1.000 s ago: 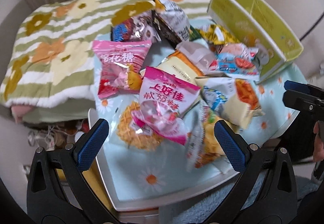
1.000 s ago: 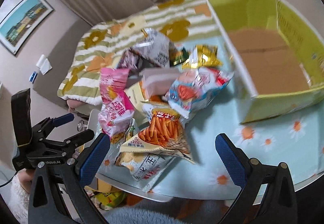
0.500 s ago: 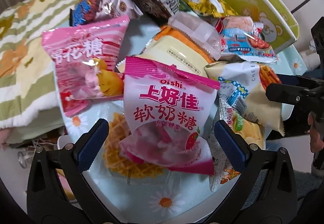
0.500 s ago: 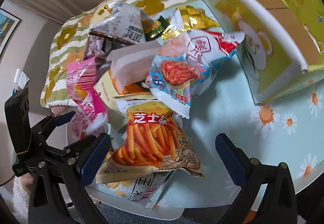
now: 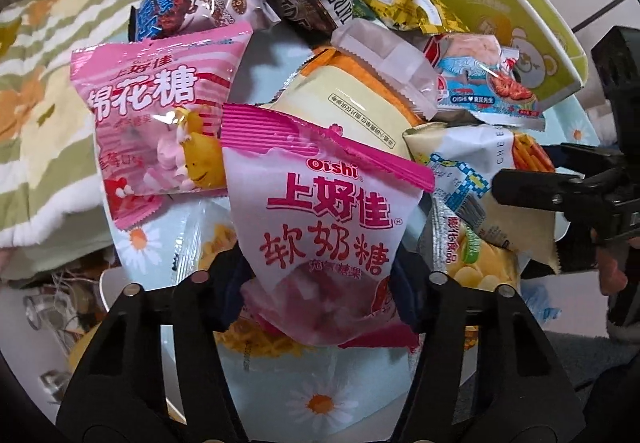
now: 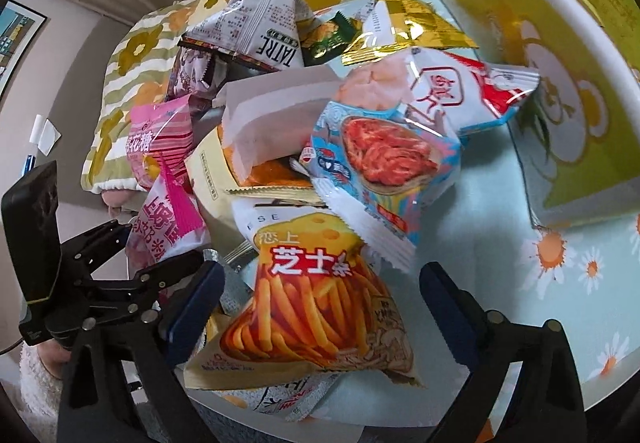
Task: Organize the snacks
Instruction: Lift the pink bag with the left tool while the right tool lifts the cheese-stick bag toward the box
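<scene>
Left gripper (image 5: 320,283): fingers pinching the lower part of the pink Oishi candy bag (image 5: 324,227), near edge of the snack pile on the table (image 6: 500,243). Right gripper (image 6: 320,295): fingers spread either side of the cheese-stick bag (image 6: 316,307). Yellow-green box (image 6: 560,55) far right.

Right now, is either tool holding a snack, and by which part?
The left tool grips the pink Oishi candy bag by its lower sides. The right tool straddles the cheese fries bag, not closed on it.
</scene>
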Demonstrator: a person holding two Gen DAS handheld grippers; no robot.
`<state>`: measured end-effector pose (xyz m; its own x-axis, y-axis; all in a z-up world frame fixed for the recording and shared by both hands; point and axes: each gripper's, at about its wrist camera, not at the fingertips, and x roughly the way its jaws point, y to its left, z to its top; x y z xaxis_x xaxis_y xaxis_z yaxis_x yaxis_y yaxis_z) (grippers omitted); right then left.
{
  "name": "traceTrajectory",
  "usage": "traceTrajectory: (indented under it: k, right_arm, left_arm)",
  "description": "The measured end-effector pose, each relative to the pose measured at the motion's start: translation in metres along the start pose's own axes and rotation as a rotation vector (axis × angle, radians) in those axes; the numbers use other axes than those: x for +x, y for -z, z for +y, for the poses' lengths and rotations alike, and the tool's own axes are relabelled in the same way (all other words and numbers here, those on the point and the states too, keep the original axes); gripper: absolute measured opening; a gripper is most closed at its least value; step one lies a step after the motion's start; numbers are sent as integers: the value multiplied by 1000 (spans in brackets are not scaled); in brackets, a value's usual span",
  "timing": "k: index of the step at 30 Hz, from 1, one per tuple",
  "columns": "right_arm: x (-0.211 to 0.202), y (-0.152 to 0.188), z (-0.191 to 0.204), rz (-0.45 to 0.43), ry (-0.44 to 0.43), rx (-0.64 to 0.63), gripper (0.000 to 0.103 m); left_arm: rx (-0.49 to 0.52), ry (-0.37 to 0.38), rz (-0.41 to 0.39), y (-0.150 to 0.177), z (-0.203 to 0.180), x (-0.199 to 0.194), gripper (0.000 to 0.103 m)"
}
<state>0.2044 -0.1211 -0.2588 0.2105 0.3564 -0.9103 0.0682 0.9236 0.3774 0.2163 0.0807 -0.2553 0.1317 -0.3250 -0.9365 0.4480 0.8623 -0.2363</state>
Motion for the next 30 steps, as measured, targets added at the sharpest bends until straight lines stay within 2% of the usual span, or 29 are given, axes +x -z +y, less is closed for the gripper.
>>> traceTrajectory:
  k: [1,2,5,10,14,23,30]
  right_arm:
    - [0,0,1,2,0,-6,94]
    - [1,0,1,6,-3,-11,86]
    - [5,-1,2,28,-15,-20,72]
    - [5,1,6,29,28,-54,55]
    - [-3,4,8,13,4,-49,52]
    - [-34,17,25,-34,-55,-37,52]
    - [-75,21,42,-126,-112,-52,52]
  left_arm:
    - [-7,4,-2,2,-2,-1,53]
    - [-16,6,-5,3,-2,-3,52]
    - [-37,15,-15,6,0,-13,52]
    - [-60,12,-42,16,0,-26,52]
    - [-93,16,-73,20,3,-40,52]
    - [-134,24,-162,28,7,-82,52]
    - [-119,8,-212,20,1,-110,52]
